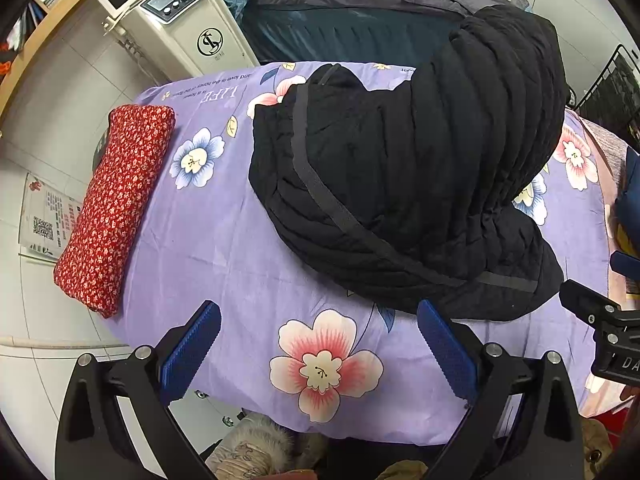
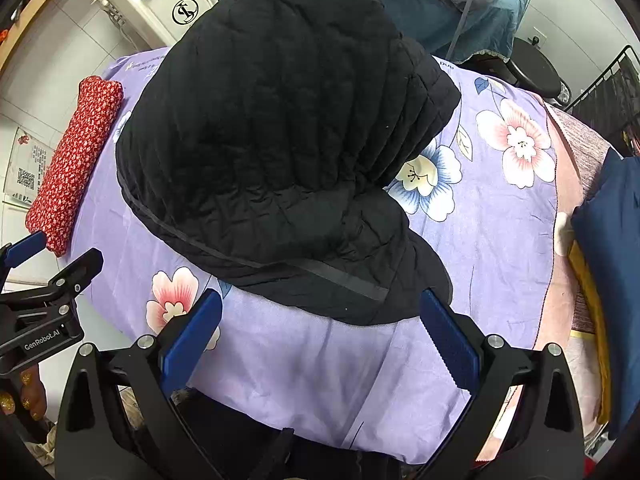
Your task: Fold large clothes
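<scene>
A black quilted jacket [image 1: 408, 176] lies bunched in a thick pile on the purple floral sheet [image 1: 224, 240], with a grey zipper band along its near edge. It also shows in the right wrist view [image 2: 272, 140]. My left gripper [image 1: 318, 344] is open and empty, held above the sheet just short of the jacket's near hem. My right gripper [image 2: 320, 332] is open and empty, its blue fingers either side of the jacket's near hem [image 2: 344, 280]. Each gripper shows at the edge of the other's view.
A red floral pillow [image 1: 116, 204] lies along the sheet's left edge. A white machine [image 1: 176, 16] stands behind on the left, a dark covered bed [image 1: 360, 4] behind. Navy and yellow fabric [image 2: 612, 264] sits at the right. A black wire rack [image 2: 608, 92] stands far right.
</scene>
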A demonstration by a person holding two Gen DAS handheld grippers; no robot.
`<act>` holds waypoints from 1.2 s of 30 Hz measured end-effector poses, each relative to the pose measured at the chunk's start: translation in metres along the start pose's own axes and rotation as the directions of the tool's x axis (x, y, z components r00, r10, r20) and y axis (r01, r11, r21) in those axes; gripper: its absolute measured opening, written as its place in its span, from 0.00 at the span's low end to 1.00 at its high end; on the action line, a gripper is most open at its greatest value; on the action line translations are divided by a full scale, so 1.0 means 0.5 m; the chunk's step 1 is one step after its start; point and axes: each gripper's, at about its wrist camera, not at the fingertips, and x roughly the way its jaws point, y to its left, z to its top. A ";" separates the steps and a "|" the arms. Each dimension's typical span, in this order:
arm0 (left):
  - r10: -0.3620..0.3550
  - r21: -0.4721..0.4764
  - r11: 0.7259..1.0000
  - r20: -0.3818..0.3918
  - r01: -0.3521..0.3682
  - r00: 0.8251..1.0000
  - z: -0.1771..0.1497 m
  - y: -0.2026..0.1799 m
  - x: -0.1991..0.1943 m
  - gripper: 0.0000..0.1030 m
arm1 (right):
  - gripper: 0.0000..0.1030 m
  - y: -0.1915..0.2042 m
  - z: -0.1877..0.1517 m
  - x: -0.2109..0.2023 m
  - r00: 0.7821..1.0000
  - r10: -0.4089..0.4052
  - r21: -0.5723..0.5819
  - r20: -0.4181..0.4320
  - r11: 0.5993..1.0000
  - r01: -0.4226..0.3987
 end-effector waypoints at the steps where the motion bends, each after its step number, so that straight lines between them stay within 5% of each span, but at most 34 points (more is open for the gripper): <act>1: 0.000 0.000 1.000 0.000 0.000 1.000 0.001 0.000 0.000 0.94 | 0.95 0.000 0.000 0.000 1.000 0.000 0.001 0.000 1.000 0.000; 36: -0.001 -0.001 1.000 -0.018 0.001 1.000 -0.001 0.003 0.006 0.94 | 0.95 -0.001 -0.008 0.005 1.000 -0.006 0.003 -0.010 1.000 0.006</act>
